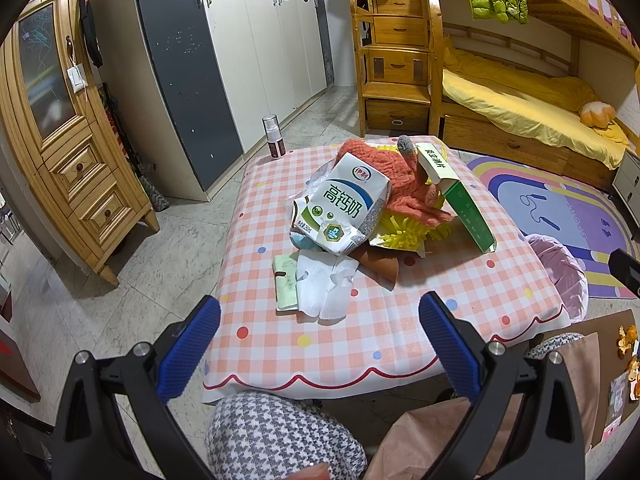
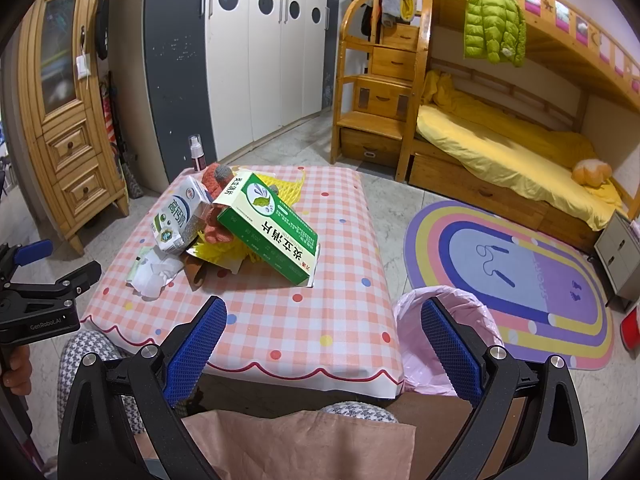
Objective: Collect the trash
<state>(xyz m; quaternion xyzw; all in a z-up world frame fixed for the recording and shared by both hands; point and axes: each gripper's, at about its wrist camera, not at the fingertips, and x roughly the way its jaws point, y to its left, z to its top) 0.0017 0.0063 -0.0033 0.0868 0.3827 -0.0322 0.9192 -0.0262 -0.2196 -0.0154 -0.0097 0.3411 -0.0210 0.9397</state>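
Note:
A heap of trash lies on the pink checked table (image 1: 400, 320) (image 2: 340, 320). It holds a white milk carton (image 1: 344, 204) (image 2: 176, 220), a green medicine box (image 1: 468, 204) (image 2: 276, 232), crumpled white tissue (image 1: 324, 288) (image 2: 154, 276), a pale green packet (image 1: 285, 280), yellow foam netting (image 1: 404, 230) (image 2: 236, 250) and an orange knitted glove (image 1: 396, 180). My left gripper (image 1: 320, 332) hangs open over the table's near edge, short of the tissue. My right gripper (image 2: 324, 336) is open over the near right corner. A bin lined with a pink bag (image 1: 560, 268) (image 2: 432, 340) stands right of the table.
A small spray bottle (image 1: 274, 136) (image 2: 196, 154) stands at the table's far left corner. A person's checked trouser knee (image 1: 276, 436) and a brown paper bag (image 2: 296, 444) are below the grippers. Rainbow rug (image 2: 520, 280), bunk bed (image 2: 520, 152) and wooden cabinet (image 1: 68, 152) surround the table.

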